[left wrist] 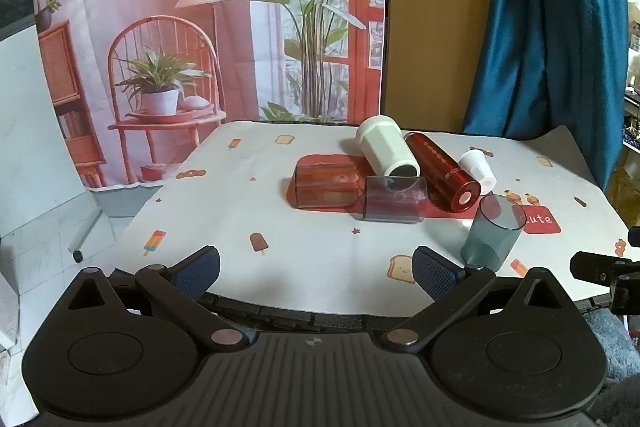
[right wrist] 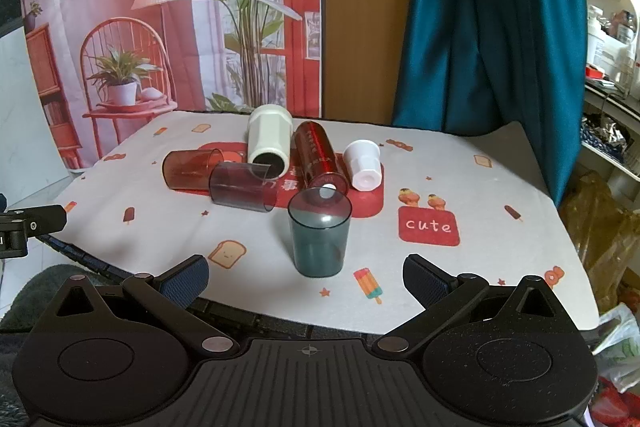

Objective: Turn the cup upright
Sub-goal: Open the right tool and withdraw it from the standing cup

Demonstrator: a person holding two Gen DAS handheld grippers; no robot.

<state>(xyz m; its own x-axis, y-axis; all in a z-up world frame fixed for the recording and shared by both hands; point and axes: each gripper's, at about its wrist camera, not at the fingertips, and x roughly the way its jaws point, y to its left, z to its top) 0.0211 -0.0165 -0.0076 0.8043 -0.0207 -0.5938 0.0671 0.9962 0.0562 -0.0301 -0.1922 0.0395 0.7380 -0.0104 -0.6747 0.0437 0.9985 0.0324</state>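
Teal cup (right wrist: 319,235) stands up near the table's (right wrist: 500,259) front edge, so 1 is done, but 5 other cups, e.g. the purple cup (right wrist: 243,187), lie sideways behind it, w/ left gripper (left wrist: 316,269) & right gripper (right wrist: 306,277) both spread wide, holding nothing.

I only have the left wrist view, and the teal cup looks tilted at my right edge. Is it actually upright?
Observer: Yes. In the right wrist view the teal cup stands upright, mouth up.
Operator: Is the right hand-held gripper holding it?
Observer: No. The right hand-held gripper is open, with its fingers spread wide on either side of the cup's base and not touching it.
Operator: The cup covers part of a red patch for me. Is it standing on it?
Observer: No. Its base is on the white tablecloth, left of the red patch, which reads "cute" in full.
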